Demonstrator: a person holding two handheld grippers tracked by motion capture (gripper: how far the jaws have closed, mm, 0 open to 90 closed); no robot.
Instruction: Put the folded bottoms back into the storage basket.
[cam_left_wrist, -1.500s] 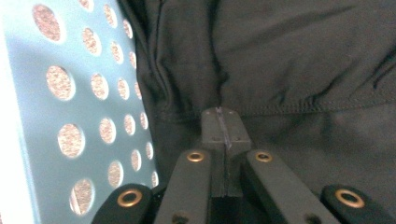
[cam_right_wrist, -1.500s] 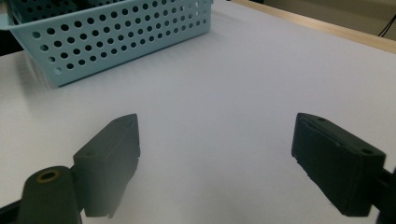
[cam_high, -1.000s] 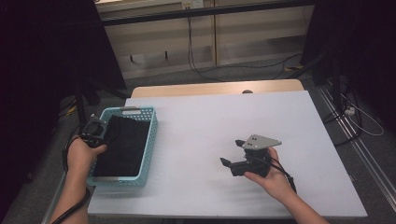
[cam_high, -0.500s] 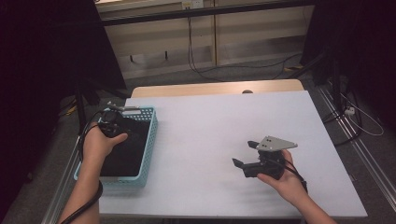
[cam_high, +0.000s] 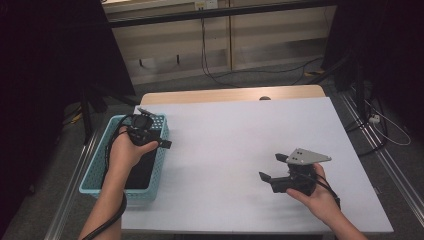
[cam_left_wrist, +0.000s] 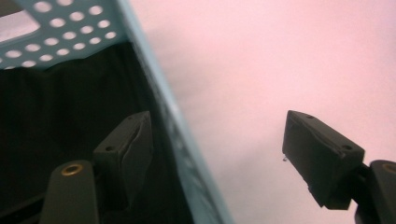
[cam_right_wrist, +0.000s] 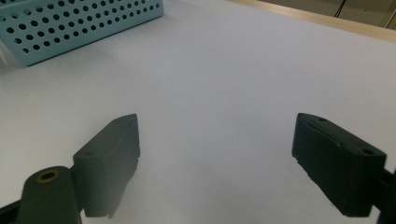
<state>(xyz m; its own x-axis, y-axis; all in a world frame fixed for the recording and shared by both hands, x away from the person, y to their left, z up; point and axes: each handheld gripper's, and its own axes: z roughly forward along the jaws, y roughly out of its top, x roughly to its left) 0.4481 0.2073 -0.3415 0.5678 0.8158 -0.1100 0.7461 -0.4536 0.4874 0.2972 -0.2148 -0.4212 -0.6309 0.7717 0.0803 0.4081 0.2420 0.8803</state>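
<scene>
Table (cam_high: 240, 150) top is a matte white sheet over a pale wood board, wood showing as a strip along the far edge; grey carpet floor around it, cables (cam_high: 220, 77) trailing across the floor behind, pale panelled wall at the back, dark curtains on both sides. Middle of the sheet is bare and flat, lots of room between the two hands. Basket (cam_high: 95, 170): light blue plastic, rectangular, walls perforated with round holes, sits at the table's left edge with a flat black item (cam_high: 142, 170) lying inside, matte, details too dark to tell. Left claw (cam_high: 159, 142) is up over the basket's far right corner, straddling its right rim in the left gripper view, one pad above the black item and one above the white sheet; jaws have just been opening, now wide, nothing between them. Right claw (cam_high: 270, 167) is low over the near right part of the table, well apart from the basket, pointing left toward it; jaws spread wide, holding nothing. Grey three-cornered plate (cam_high: 307, 156) on top of the right one.
</scene>
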